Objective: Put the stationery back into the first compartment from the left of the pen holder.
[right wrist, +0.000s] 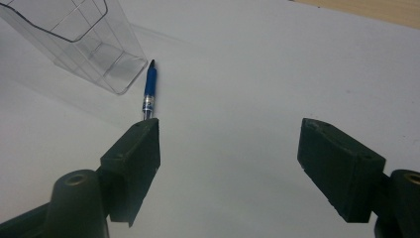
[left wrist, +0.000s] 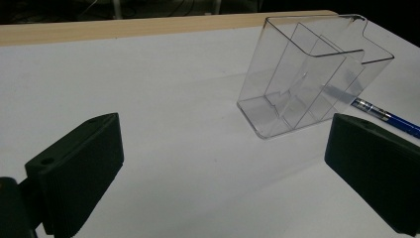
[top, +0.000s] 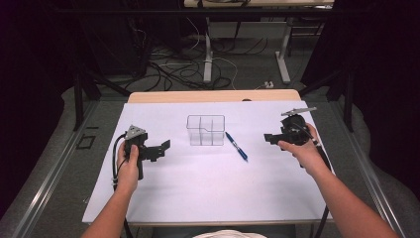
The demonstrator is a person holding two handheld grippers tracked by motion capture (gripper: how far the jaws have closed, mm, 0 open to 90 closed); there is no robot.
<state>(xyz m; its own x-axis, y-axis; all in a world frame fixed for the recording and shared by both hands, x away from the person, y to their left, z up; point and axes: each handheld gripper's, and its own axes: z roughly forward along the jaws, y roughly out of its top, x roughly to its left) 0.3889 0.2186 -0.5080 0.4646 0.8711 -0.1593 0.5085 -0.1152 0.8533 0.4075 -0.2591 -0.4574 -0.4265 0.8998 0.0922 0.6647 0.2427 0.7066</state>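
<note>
A clear plastic box with inner dividers point(top: 205, 130) stands upright mid-table; it also shows in the left gripper view point(left wrist: 309, 74) and the right gripper view point(right wrist: 74, 37). A blue pen point(top: 236, 146) lies flat just right of the box, seen past it point(left wrist: 389, 116) and beside its base point(right wrist: 149, 91). My left gripper point(top: 166, 147) rests left of the box, pointing right, open and holding nothing point(left wrist: 223, 168). My right gripper point(top: 270, 138) hovers right of the pen, pointing left, open with nothing between its jaws point(right wrist: 230, 148).
White sheet point(top: 208, 188) covers the table, with a wooden edge point(top: 213, 95) at the far side. Beyond lie cables and table legs point(top: 208, 64) on the floor. Forearms enter from the bottom.
</note>
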